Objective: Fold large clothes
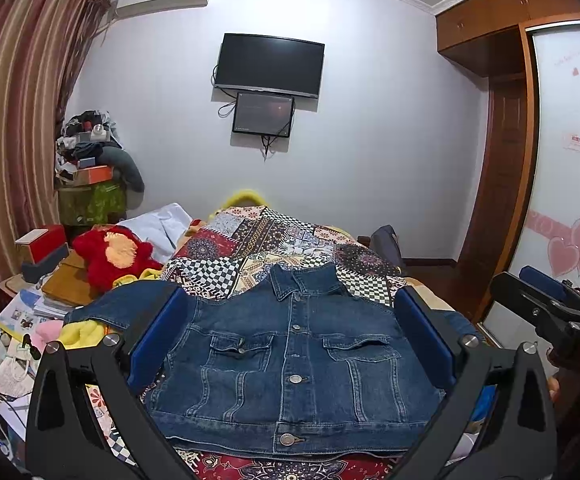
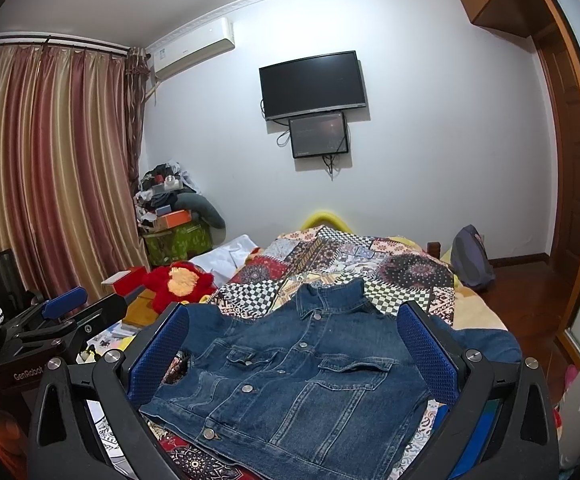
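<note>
A blue denim jacket (image 1: 290,364) lies flat, front up and buttoned, on a patchwork bedspread (image 1: 274,236), collar pointing away from me. It also shows in the right wrist view (image 2: 298,380). Its sleeves spread out to both sides. My left gripper (image 1: 290,312) is open, held above the jacket, its blue pads (image 1: 158,336) wide apart with nothing between them. My right gripper (image 2: 294,320) is open too, above the jacket, its blue pads (image 2: 430,352) apart and empty. The right gripper also appears at the right edge of the left wrist view (image 1: 546,292).
A red plush toy (image 1: 114,256) and books, boxes and papers (image 1: 30,304) crowd the left of the bed. A piled-up stand (image 1: 90,168) stands by the striped curtain (image 1: 14,112). A TV (image 1: 270,64) hangs on the far wall. A wardrobe (image 1: 562,152) is at right.
</note>
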`<act>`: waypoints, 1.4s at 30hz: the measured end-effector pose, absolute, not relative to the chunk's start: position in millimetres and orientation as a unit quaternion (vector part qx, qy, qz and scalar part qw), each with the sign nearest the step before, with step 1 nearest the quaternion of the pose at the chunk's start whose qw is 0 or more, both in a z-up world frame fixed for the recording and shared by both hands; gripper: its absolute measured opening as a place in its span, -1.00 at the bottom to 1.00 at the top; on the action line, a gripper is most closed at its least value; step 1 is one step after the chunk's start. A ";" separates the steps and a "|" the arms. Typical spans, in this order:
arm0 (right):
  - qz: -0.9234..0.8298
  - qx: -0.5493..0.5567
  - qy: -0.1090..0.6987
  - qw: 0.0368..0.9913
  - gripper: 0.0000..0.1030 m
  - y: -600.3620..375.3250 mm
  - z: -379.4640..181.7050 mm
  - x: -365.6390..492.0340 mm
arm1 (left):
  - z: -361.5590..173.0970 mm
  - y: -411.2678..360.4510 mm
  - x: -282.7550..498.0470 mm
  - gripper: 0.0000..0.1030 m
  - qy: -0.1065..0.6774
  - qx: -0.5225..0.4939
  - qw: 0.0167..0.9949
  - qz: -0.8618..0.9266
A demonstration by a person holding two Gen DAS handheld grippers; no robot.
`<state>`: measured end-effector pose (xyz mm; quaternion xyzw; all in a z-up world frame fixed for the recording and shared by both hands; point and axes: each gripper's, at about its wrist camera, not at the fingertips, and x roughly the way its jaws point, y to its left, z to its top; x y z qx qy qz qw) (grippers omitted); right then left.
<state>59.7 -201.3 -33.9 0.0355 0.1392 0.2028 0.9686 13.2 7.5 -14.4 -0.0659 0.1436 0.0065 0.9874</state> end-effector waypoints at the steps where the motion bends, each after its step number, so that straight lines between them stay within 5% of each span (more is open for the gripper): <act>1: 0.203 0.036 0.139 0.969 1.00 -201.7 -34.2 60.2 | -13.9 7.8 12.7 1.00 0.143 -0.066 0.987 0.007; 42: 0.199 0.032 0.146 0.968 1.00 -196.7 -31.8 68.9 | -8.1 3.9 18.9 1.00 0.144 -0.058 0.988 0.005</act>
